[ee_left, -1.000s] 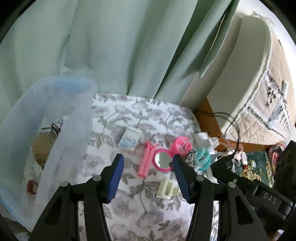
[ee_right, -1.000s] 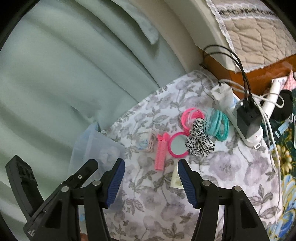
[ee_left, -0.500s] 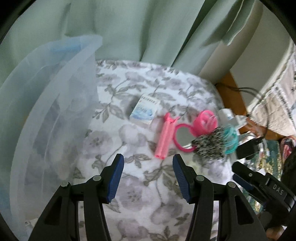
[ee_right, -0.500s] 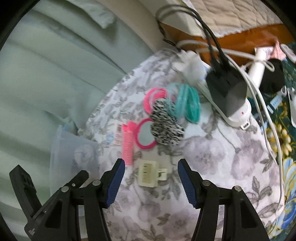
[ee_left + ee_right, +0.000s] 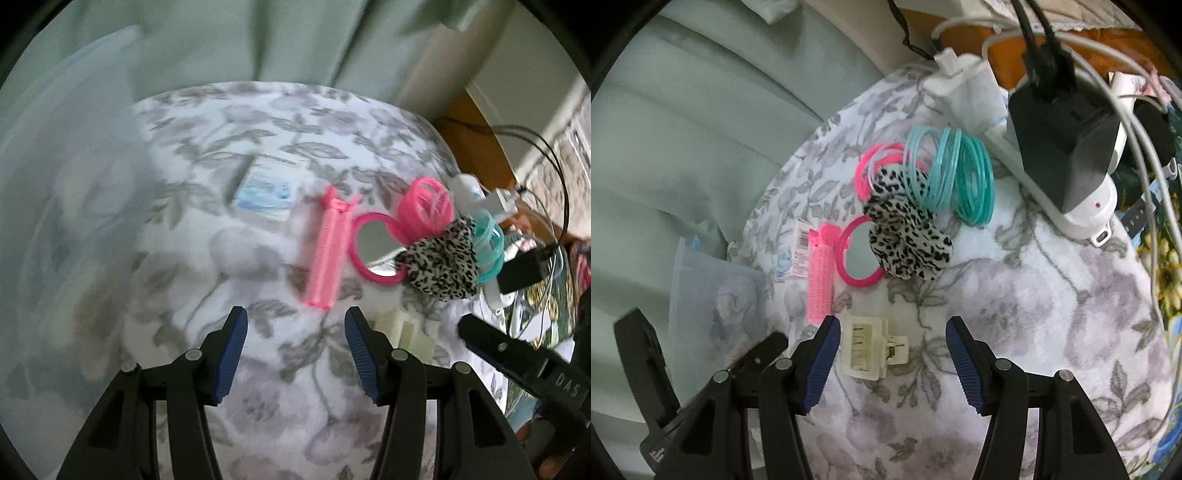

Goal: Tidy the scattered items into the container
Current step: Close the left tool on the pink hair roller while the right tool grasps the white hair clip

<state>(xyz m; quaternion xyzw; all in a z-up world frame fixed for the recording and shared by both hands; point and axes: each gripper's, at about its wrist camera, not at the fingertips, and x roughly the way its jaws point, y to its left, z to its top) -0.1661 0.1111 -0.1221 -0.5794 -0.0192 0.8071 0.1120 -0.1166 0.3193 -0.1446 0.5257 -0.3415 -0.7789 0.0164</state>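
Cream plastic hair claw (image 5: 868, 347) lies on the floral-covered bench (image 5: 1052, 314) between the parted jaws of the right hand-held gripper (image 5: 888, 363), untouched, while the left hand-held gripper (image 5: 295, 354), jaws apart and empty, hangs over the cloth near a pink comb (image 5: 328, 254), round mirror (image 5: 376, 251) and leopard scrunchie (image 5: 443, 264); the clear container (image 5: 713, 295) stands at the bench's left edge
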